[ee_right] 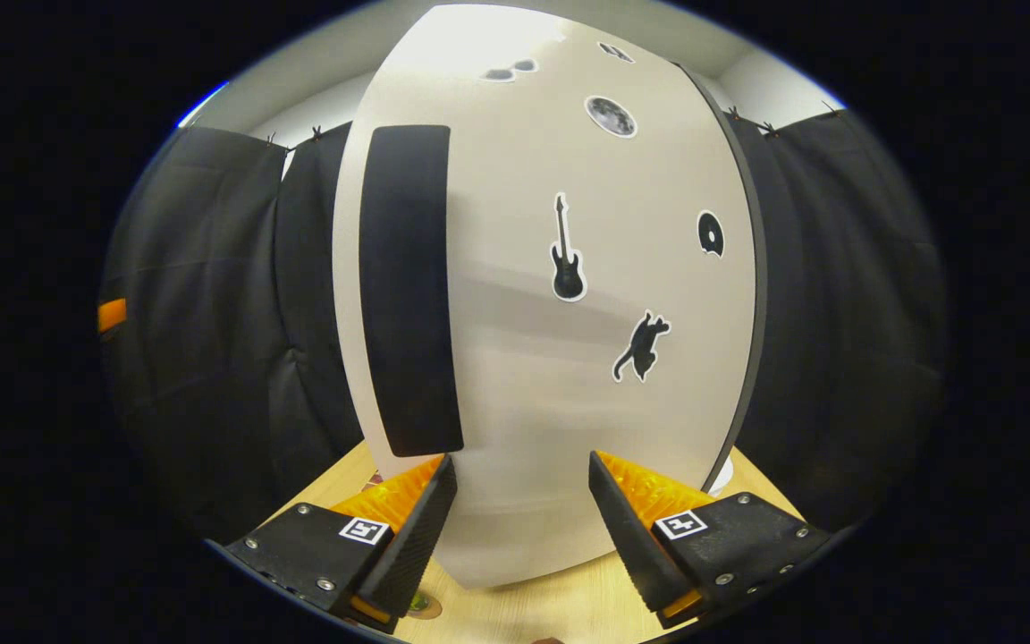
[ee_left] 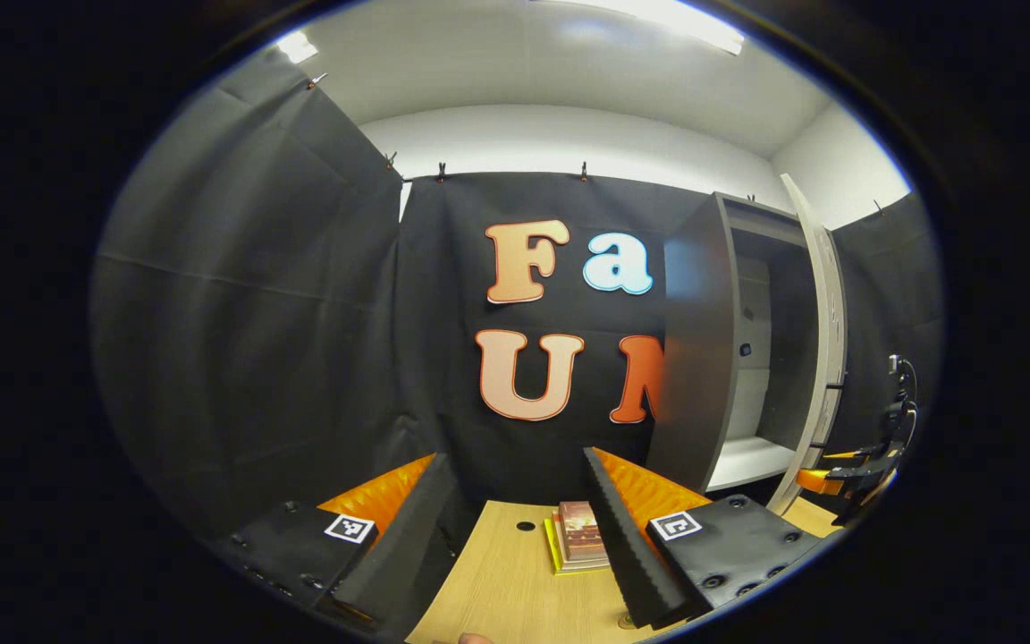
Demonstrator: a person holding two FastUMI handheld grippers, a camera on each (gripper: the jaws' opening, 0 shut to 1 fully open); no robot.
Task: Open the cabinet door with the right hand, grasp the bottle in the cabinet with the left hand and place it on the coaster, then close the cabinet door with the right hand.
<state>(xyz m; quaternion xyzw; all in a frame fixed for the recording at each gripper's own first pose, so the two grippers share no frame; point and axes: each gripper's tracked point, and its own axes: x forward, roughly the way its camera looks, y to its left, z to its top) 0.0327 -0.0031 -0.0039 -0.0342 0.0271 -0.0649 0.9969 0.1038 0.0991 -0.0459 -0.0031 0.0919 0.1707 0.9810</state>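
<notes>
- In the left gripper view, the left gripper [ee_left: 515,501] stands with its fingers spread wide, nothing between them, above the pale wooden table [ee_left: 515,581].
- Between those fingers, on the table, lies a small stack of books [ee_left: 576,537], flat, near a small dark hole in the tabletop.
- Right of centre stands the cabinet [ee_left: 703,358], dark on its side, its interior pale; the cabinet door [ee_left: 823,358] is swung open, seen edge-on at the cabinet's right.
- The shelves that can be seen inside look bare; I cannot tell where the bottle is.
- At the far right edge, the right gripper [ee_left: 855,474] sits just beside the door's lower part.
- In the right gripper view, its fingers are spread wide in front of the white door face with its black vertical handle [ee_right: 409,286] and stickers, gripping nothing.
</notes>
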